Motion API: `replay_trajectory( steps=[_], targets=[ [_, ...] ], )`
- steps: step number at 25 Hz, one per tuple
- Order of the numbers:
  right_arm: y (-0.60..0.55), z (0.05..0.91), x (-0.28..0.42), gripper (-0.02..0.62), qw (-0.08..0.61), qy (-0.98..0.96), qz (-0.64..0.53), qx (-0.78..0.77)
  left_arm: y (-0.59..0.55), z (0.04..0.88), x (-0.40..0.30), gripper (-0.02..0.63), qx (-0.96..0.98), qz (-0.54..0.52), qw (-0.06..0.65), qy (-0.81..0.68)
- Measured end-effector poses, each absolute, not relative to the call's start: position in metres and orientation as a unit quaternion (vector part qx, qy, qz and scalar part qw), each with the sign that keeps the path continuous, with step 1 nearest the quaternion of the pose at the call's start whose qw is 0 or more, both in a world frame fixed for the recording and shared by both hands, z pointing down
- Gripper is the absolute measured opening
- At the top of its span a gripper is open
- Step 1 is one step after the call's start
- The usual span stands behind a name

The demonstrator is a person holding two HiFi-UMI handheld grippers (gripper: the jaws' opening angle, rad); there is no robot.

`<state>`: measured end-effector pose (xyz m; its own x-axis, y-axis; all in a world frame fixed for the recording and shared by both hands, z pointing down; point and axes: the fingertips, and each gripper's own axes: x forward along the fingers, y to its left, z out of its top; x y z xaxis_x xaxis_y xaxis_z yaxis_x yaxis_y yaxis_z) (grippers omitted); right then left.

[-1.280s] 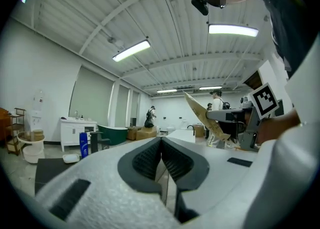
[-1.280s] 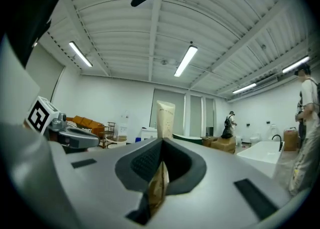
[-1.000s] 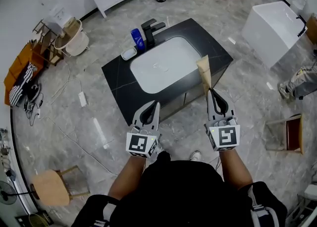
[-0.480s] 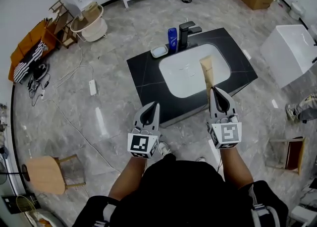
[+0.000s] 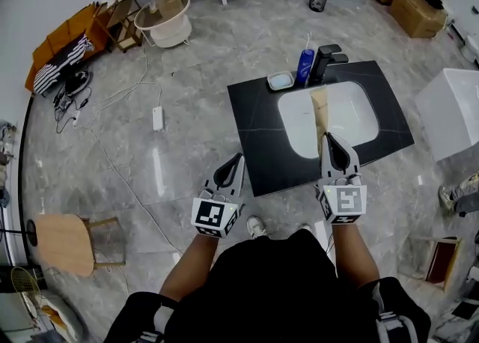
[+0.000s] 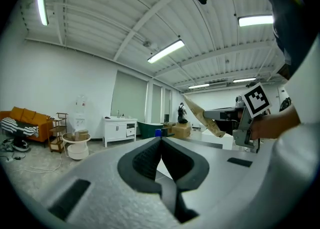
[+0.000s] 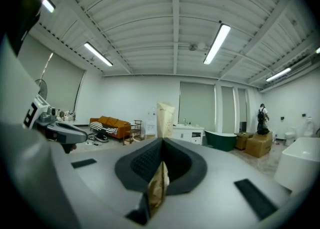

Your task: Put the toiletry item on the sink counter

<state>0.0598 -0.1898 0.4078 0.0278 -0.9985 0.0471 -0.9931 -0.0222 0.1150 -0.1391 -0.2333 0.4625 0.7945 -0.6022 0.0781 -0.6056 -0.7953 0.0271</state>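
The right tool [image 5: 329,139] is clenched on a tan toiletry pouch [image 5: 320,111]. In the right gripper view, the lower end of the pouch [image 7: 159,193] sits between the pressed jaws, and its top rises past the tips. The pouch is held in the air. In the head view it is seen over the near part of the white basin [image 5: 355,113] of the black sink counter [image 5: 258,135]. The left tool [image 5: 238,159] is to the left, near the counter's near edge, and its jaws are closed together with nothing between them. At the far side of the counter stand a blue bottle [image 5: 304,67], a black faucet [image 5: 326,59] just to its right and a small soap dish [image 5: 281,81] to its left.
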Motion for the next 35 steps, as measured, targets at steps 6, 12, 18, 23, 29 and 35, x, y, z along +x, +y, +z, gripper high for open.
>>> replay_trajectory(
  steps=[6,12,18,23,29,35],
  targets=[
    [-0.222,0.419,0.034,0.008,0.051,-0.73,-0.006,0.682,-0.253,0.456,-0.156,0.008,0.938,0.027,0.009,-0.346],
    [-0.253,0.438,0.023,0.008,0.034,-0.76,0.031,0.649,-0.268,0.457,-0.163,0.008,0.924,0.027,0.009,-0.382],
    [-0.283,0.467,0.02,0.008,0.044,-0.777,0.064,0.624,-0.272,0.465,-0.167,0.008,0.91,0.035,0.02,-0.412],
    [-0.308,0.503,0.015,0.008,0.073,-0.785,0.093,0.609,-0.276,0.476,-0.171,0.008,0.899,0.041,0.033,-0.436],
    [-0.334,0.559,0.008,0.008,0.121,-0.792,0.128,0.585,-0.283,0.486,-0.176,0.008,0.885,0.044,0.039,-0.462],
    [-0.351,0.622,0.002,0.008,0.187,-0.788,0.157,0.566,-0.283,0.498,-0.179,0.008,0.876,0.055,0.05,-0.477]
  ],
)
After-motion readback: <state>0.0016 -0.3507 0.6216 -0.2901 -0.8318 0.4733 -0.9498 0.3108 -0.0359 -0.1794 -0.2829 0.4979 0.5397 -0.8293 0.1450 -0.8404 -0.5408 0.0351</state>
